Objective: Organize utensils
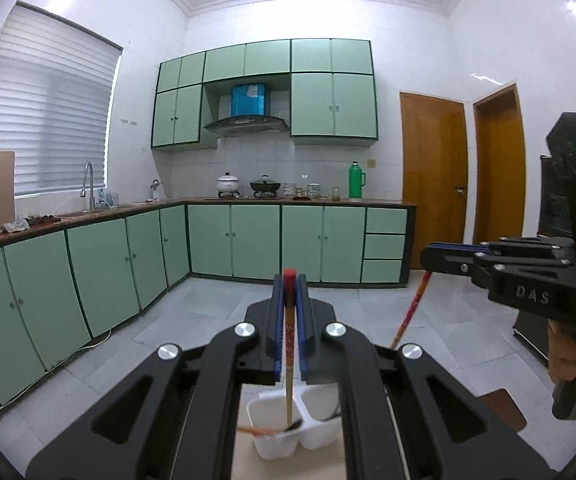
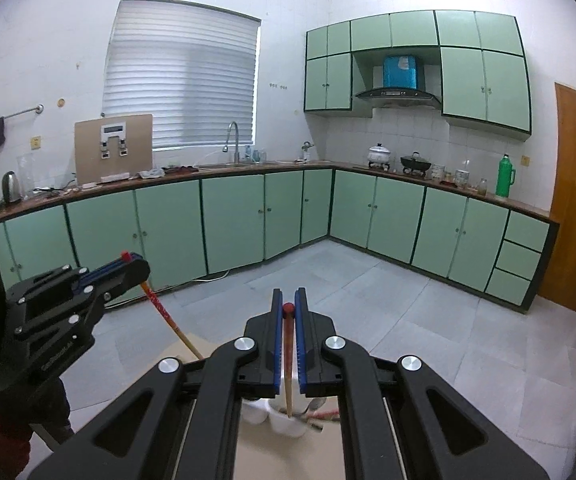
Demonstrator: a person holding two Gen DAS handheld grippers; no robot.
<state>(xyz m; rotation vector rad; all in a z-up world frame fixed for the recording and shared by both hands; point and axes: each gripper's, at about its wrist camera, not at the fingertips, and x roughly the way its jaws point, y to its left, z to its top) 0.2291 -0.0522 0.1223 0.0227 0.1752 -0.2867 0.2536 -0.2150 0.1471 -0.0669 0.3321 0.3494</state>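
each gripper, left (image 1: pixel 289 280) and right (image 2: pixel 288 307), has its jaws closed on a red-tipped chopstick (image 1: pixel 289 344), upright at 6 o'clock over the white holder (image 1: pixel 275 446), likely to drop them in tip-down.

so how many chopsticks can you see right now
3, maybe more. One chopstick is held upright in the left tongs, one in the right tongs, and a third lies in the white holder. Others may be hidden there.
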